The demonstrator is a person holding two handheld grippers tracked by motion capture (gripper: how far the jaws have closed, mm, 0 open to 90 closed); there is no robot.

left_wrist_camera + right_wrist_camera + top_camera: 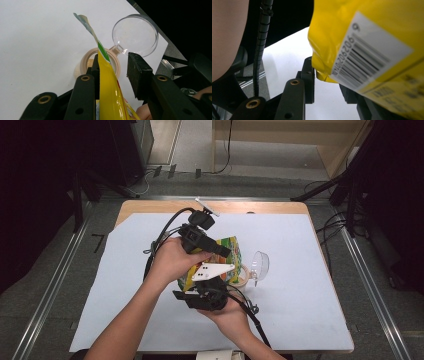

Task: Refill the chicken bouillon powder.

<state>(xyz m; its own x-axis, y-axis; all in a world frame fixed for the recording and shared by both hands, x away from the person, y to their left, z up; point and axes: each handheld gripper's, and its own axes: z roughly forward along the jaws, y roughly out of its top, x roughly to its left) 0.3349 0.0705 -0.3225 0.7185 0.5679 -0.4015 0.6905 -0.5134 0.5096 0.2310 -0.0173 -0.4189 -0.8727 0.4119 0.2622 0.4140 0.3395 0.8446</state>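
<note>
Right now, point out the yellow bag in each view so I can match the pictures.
High view: the yellow bag sits at the centre of the table, between the two hands.
Left gripper view: bottom centre, its edge rising between the black jaws, above the jar.
Right gripper view: upper right, barcode side facing the camera.
Shared landmark: the white table cover lies under the bag in all three.

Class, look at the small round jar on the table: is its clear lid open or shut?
Open. The clear lid is flipped back on its hinge, leaving the jar mouth uncovered below the yellow bag.
</note>
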